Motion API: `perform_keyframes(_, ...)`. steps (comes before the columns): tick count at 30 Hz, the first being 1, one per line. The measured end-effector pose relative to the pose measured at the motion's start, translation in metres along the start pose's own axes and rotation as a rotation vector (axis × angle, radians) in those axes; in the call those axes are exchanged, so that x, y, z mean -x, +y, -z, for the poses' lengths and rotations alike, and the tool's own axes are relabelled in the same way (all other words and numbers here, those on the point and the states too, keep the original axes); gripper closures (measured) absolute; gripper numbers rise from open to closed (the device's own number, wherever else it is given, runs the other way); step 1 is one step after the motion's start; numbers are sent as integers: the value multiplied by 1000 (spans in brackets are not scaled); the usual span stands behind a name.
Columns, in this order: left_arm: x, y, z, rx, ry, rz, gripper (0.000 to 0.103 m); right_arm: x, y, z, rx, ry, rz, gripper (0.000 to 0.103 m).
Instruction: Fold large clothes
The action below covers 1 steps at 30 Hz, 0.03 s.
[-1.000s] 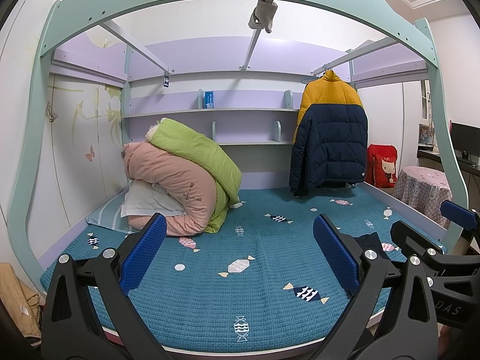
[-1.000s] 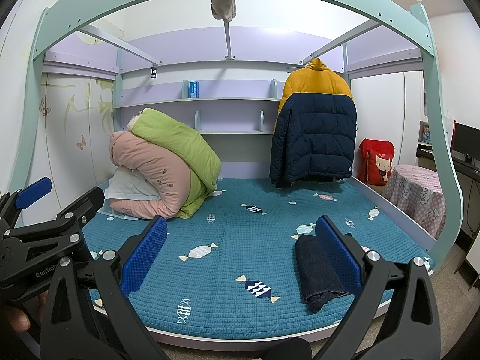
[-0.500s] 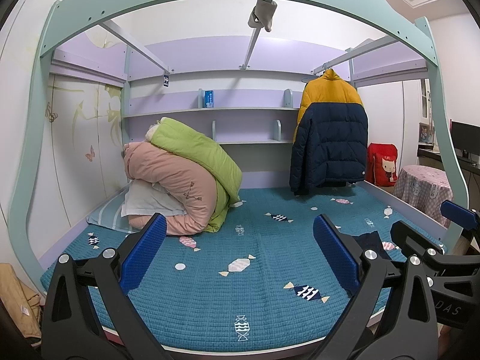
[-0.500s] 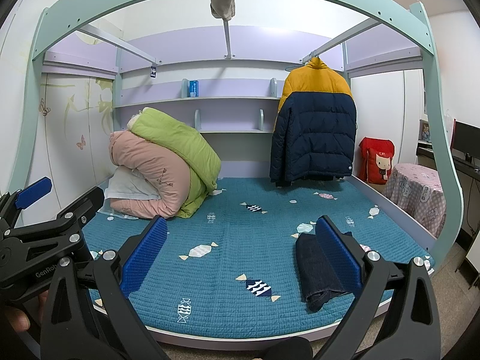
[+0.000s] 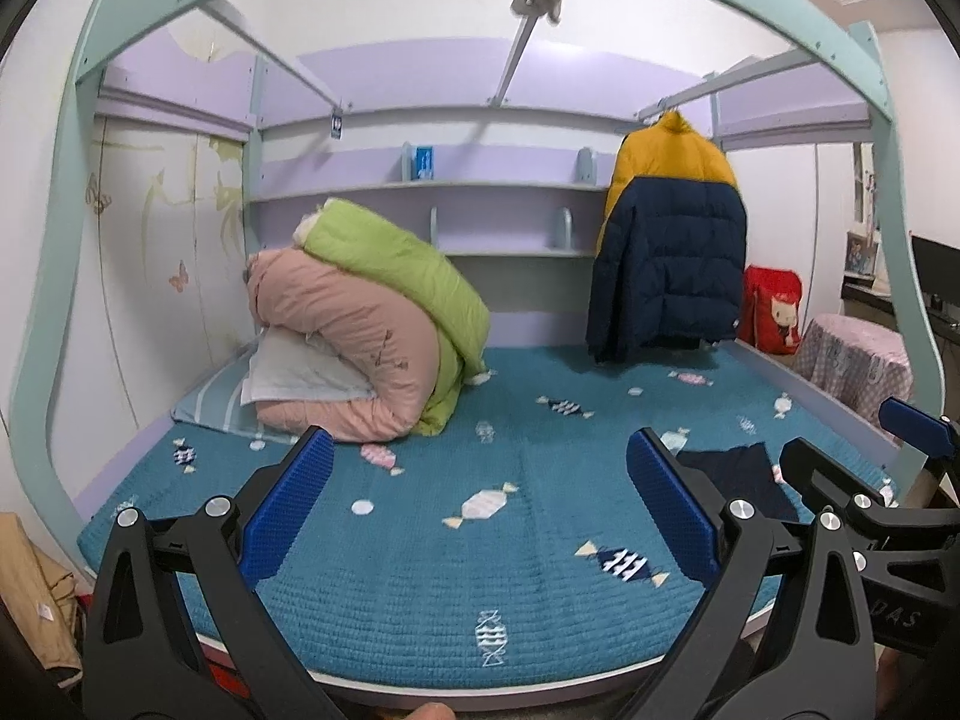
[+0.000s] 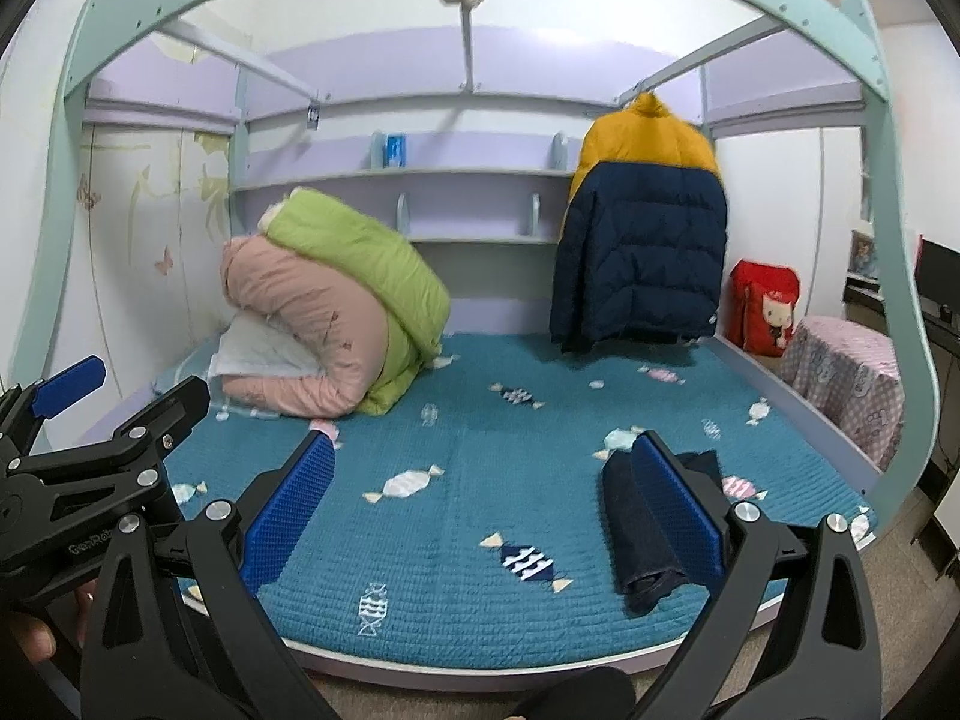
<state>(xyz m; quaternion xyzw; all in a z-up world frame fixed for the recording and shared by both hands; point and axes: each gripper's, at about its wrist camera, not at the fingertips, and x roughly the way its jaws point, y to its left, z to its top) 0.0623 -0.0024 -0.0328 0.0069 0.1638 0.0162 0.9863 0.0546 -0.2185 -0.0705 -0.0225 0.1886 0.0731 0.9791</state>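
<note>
While both cameras have tipped slightly downward since a moment ago, the bed (image 5: 420,570) with its teal fish-print cover fills more of each view. Quilts (image 6: 336,312) stay heaped at the far left and the yellow-and-navy jacket (image 6: 642,252) hangs at the back, neither one shifted. Dark folded trousers (image 6: 636,534) lie where they were near the bed's front right edge. Left claw (image 5: 480,516) and right claw (image 6: 480,510) hover spread wide and released, touching nothing
</note>
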Motion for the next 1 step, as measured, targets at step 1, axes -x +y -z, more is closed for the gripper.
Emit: perform_keyframes(1,-6,5,2,4,13,-4,5,-7,4,2,3,14,-3,7)
